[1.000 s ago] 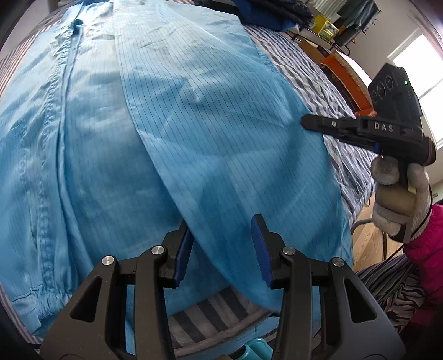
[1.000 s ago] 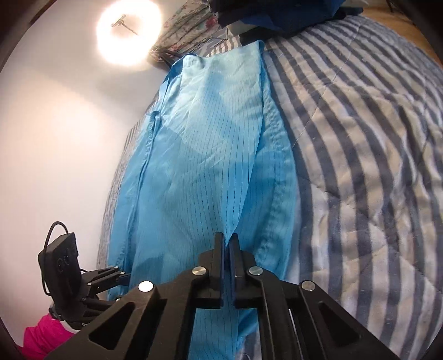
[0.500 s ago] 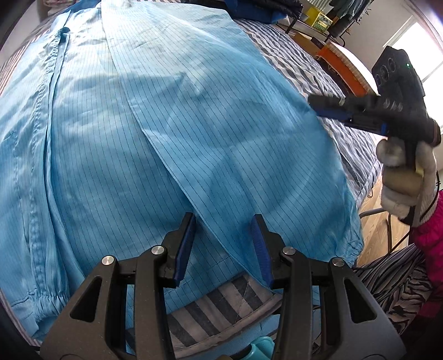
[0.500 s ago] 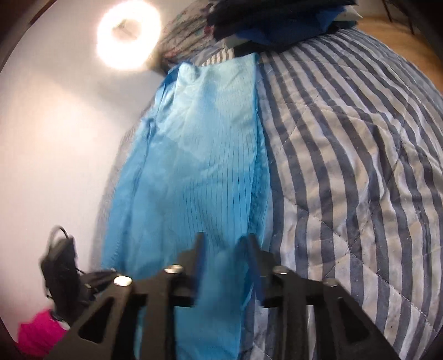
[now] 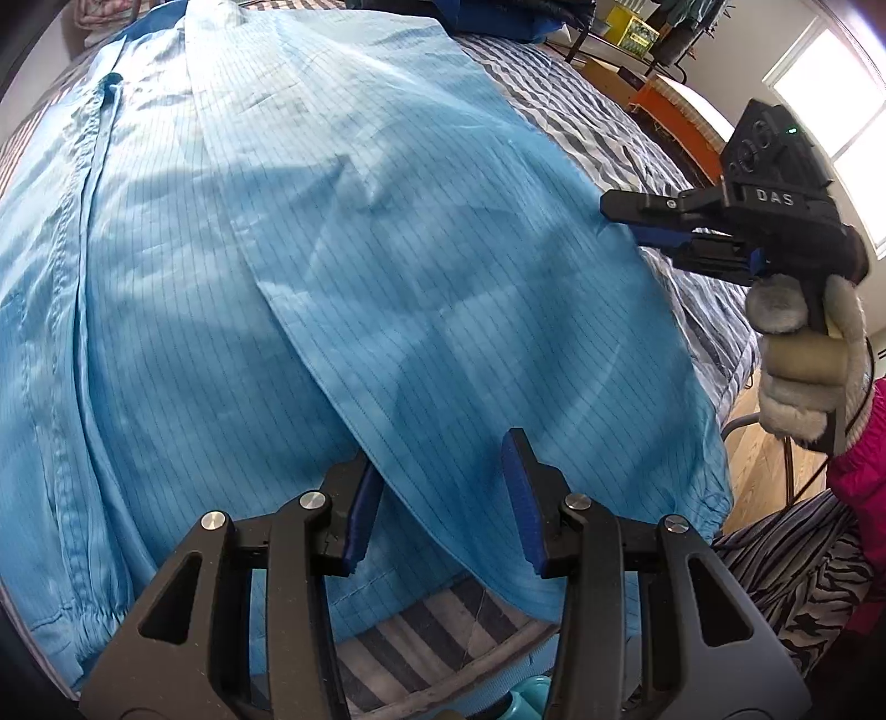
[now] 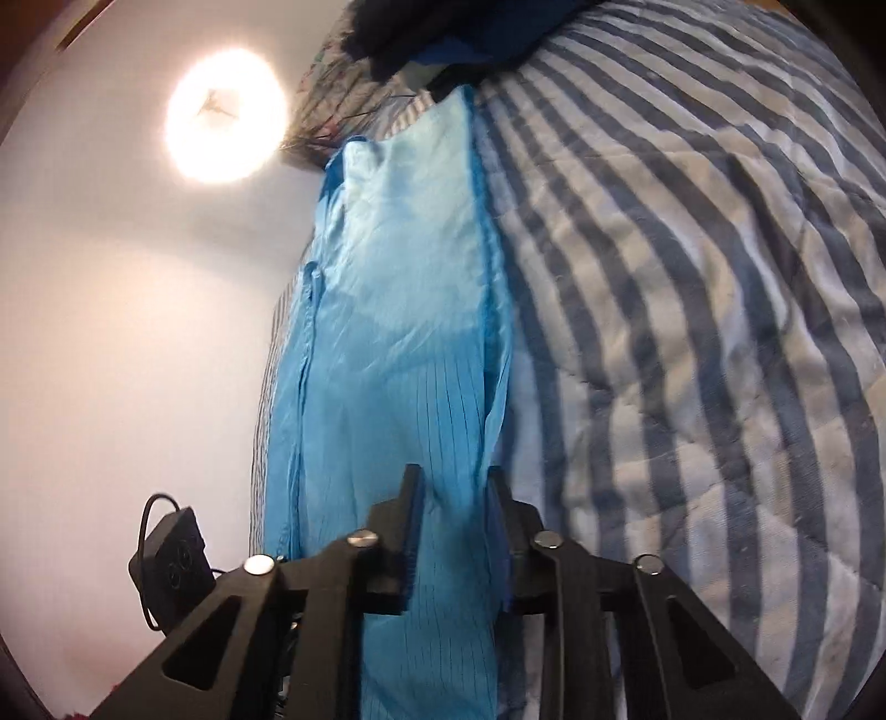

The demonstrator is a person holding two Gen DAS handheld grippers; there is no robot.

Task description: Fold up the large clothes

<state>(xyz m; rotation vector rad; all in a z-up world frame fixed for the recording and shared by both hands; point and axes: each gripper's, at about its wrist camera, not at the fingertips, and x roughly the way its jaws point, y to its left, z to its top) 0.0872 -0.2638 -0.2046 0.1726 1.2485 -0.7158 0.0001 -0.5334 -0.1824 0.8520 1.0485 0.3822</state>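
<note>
A large light-blue pinstriped garment (image 5: 277,249) lies spread on a striped bedspread (image 5: 609,111), its right side folded over the middle. My left gripper (image 5: 437,471) hovers open over the lower hem, and the fold's edge runs under the gap between its blue pads. My right gripper (image 5: 620,219) is at the garment's right edge, held by a gloved hand (image 5: 803,354). In the right wrist view its jaws (image 6: 453,487) are closing with a strip of the garment (image 6: 398,310) between them, and a gap remains.
Dark blue clothes (image 5: 498,16) are piled at the far end of the bed. The striped bedspread (image 6: 692,277) stretches right of the garment. An orange piece of furniture (image 5: 670,116) and wooden floor lie beyond the bed's right edge. A pink sleeve (image 5: 864,454) is at the right.
The right gripper went from shut to apart, then narrowed, and has dropped to the garment's right edge with fabric between its jaws. The left gripper shifted slightly toward the hem.
</note>
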